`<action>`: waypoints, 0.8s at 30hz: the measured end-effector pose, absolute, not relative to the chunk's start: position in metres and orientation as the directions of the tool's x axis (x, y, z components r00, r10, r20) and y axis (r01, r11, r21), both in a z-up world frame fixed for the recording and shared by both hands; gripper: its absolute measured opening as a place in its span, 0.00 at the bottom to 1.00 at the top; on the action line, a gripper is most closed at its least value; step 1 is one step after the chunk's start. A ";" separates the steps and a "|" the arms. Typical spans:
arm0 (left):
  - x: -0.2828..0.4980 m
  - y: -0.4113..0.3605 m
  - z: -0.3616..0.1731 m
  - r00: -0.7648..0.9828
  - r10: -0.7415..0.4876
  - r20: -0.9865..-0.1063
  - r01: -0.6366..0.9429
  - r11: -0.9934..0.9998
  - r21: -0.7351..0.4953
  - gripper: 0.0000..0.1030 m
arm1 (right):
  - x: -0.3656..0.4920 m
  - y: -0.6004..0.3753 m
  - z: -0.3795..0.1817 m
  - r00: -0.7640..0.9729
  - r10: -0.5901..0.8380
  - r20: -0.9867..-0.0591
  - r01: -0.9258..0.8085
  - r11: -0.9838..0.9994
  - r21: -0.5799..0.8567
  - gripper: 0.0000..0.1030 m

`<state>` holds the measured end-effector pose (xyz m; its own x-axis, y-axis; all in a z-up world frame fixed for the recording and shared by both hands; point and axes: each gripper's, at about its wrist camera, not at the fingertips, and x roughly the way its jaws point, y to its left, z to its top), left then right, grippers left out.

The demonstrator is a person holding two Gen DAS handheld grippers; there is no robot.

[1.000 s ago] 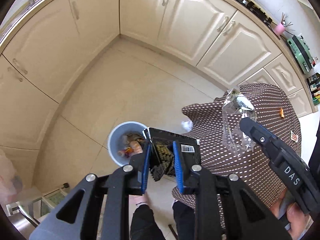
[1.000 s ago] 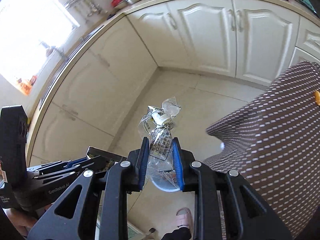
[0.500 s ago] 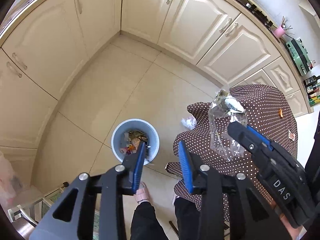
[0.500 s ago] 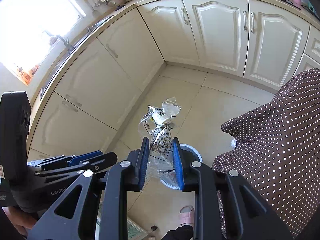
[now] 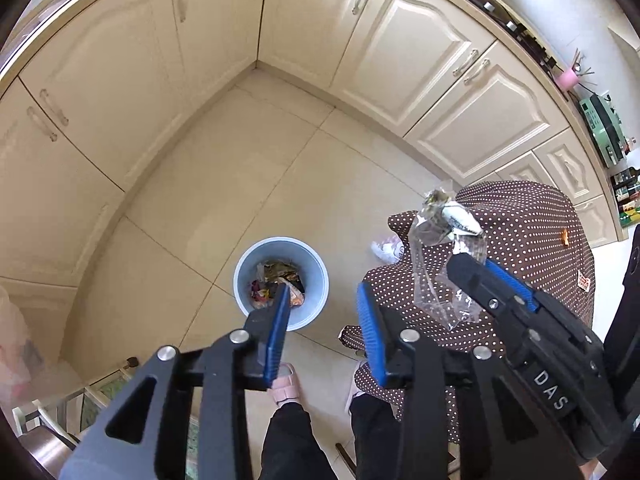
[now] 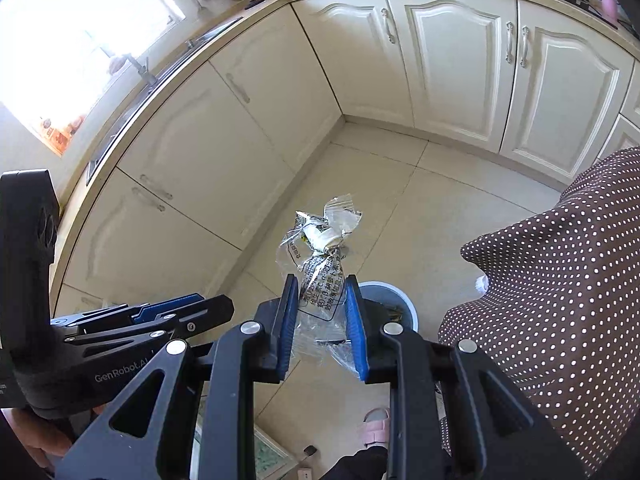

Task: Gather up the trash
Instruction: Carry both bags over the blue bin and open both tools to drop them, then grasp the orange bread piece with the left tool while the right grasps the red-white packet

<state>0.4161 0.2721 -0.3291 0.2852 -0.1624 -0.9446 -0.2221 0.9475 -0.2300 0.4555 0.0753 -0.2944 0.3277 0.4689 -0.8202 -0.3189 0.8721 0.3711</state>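
Left wrist view: our left gripper has spread its jaws wide and the black packet it held is gone, apparently into the blue bin below. Our right gripper still clamps the clear plastic bag; its jaws hide most of the bin.

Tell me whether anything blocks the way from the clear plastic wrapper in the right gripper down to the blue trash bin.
Nothing visible does. The right gripper holds the crumpled clear plastic wrapper above the floor; the round blue trash bin stands open below, part-filled. The open left gripper sits beside that path, and the brown polka-dot tablecloth hangs to the right.
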 end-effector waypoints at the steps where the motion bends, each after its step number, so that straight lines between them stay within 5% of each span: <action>1: 0.415 0.275 -0.329 0.286 -0.160 -0.945 -0.227 0.947 -0.229 0.33 | 0.456 0.077 -0.295 0.324 0.472 -0.820 -0.323 0.870 0.373 0.22; 24: 0.413 0.255 -0.318 0.294 -0.105 -0.950 -0.273 0.943 -0.189 0.38 | 0.461 0.054 -0.296 0.296 0.511 -0.807 -0.321 0.849 0.419 0.29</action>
